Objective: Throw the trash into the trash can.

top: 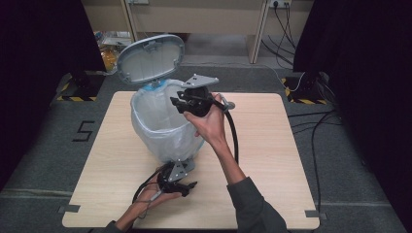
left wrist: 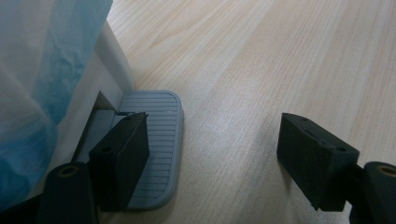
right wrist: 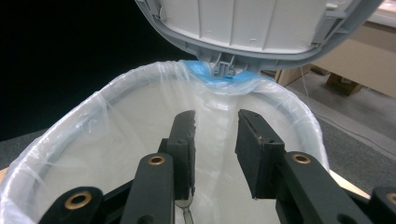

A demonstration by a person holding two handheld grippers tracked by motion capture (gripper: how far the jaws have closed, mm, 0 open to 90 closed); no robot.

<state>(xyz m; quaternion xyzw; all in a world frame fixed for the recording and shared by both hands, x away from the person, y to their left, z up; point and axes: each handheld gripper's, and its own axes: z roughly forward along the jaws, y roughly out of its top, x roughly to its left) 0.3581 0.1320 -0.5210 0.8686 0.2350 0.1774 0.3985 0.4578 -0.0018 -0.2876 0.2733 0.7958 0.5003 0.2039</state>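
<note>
table [top: 272, 145]: pale matt wood | bin liner [right wrist: 70, 140]: thin glossy plastic | pedal [left wrist: 159, 140]: ribbed grey plastic

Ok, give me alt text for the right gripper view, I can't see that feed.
The right gripper, jaws apart with nothing between them, points into the open pedal bin lined with a clear bag. The grey lid stands raised behind.

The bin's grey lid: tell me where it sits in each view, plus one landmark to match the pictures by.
High view: the raised grey lid stands open at upper left of centre, behind the bin's mouth.
Left gripper view: not in it; the grey foot pedal lies low at left centre.
Right gripper view: the lid's underside spans the top edge, above the jaws.
Shared landmark: the clear bin liner with its blue tinge.
</note>
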